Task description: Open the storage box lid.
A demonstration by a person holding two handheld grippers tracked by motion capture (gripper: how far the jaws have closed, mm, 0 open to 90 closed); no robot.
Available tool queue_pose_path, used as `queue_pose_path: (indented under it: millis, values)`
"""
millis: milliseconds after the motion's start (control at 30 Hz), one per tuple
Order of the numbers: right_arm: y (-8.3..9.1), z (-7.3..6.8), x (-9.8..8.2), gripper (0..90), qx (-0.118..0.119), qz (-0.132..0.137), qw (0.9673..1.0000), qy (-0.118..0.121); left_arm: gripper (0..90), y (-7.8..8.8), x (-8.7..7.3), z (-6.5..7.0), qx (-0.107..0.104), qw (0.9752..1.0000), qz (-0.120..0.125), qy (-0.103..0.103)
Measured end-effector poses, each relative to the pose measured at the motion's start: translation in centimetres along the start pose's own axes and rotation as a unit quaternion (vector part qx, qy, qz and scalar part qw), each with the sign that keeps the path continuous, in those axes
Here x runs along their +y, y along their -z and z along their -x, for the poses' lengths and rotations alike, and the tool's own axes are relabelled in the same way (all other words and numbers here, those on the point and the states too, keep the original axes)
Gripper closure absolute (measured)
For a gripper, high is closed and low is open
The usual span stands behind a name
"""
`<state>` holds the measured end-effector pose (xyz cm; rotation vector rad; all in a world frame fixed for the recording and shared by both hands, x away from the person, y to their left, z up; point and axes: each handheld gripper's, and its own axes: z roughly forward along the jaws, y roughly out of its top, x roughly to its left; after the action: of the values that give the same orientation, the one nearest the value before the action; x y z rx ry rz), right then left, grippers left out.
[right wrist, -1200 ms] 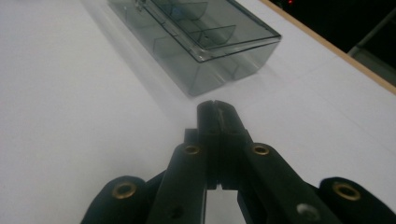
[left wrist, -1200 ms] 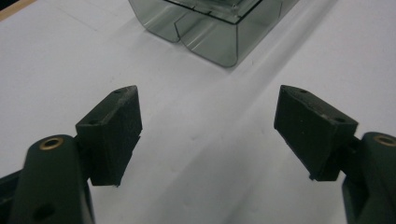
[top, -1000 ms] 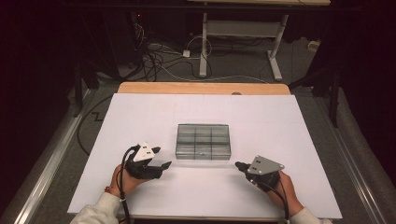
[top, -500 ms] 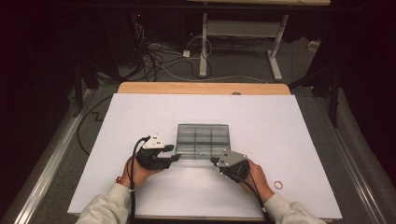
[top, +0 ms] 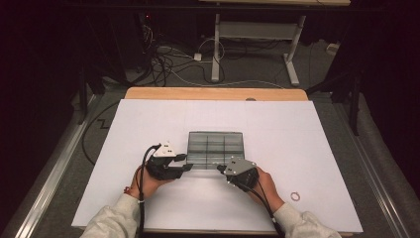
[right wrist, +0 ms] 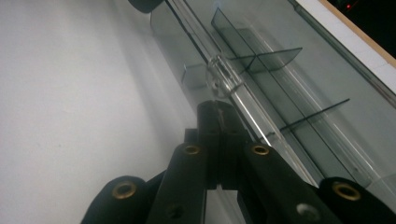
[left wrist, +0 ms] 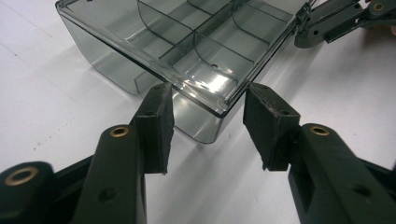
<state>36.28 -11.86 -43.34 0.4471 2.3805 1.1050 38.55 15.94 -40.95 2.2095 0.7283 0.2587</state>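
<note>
**Both tongs at the box's near edge**

Your clear smoky compartment box (top: 215, 147) sits in the middle of the white surface (top: 317, 144), lid down, and through the lid you can see the dividers splitting it into a grid of cells. Every cell you can look into in the left gripper view is bare; nothing lies in them.

Now your left tongs (top: 186, 162): they're at the near left corner of the box (left wrist: 187, 60), and their jaws have just been closing in. In the left gripper view the corner pokes in between the two black pads (left wrist: 158, 122), which stand roughly half apart. The left-hand pad looks to be just at the box wall, but whether either pad presses on it you cannot tell from here.

Your right tongs (top: 221, 168) are at the near edge, towards the box's right side. Their jaws are clamped together, nothing between them, and in the right gripper view the joined tip (right wrist: 215, 112) sits right at the clear latch (right wrist: 223, 77) on the lid's front rim.

Off to your right, a small ring (top: 295, 196) lies alone on the surface, well apart from the box.
</note>
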Motion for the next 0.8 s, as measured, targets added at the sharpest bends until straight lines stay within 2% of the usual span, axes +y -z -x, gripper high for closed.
queue_pose_path:
  millis: [167, 467, 667, 800]
  values:
    - [0.1, -0.1, 0.4, 90.0, -0.004, 0.008, 1.0000, 0.000, 57.5, 0.3, 0.1, 0.0, -0.003, 0.9999, 0.009, 0.003]
    - [0.7, 0.1, 0.5, 90.0, -0.007, 0.018, 0.9998, -0.005, 57.5, 0.5, 0.2, 0.0, -0.001, 0.9998, 0.021, 0.003]
    - [2.9, 0.6, 0.5, 84.3, -0.019, 0.046, 0.9987, -0.009, 57.6, 0.8, 0.3, 0.0, 0.000, 0.9995, 0.032, 0.002]
    - [5.0, 1.3, 0.5, 76.2, -0.045, 0.075, 0.9962, -0.004, 57.6, 1.1, 0.4, 0.0, 0.004, 0.9992, 0.039, 0.001]
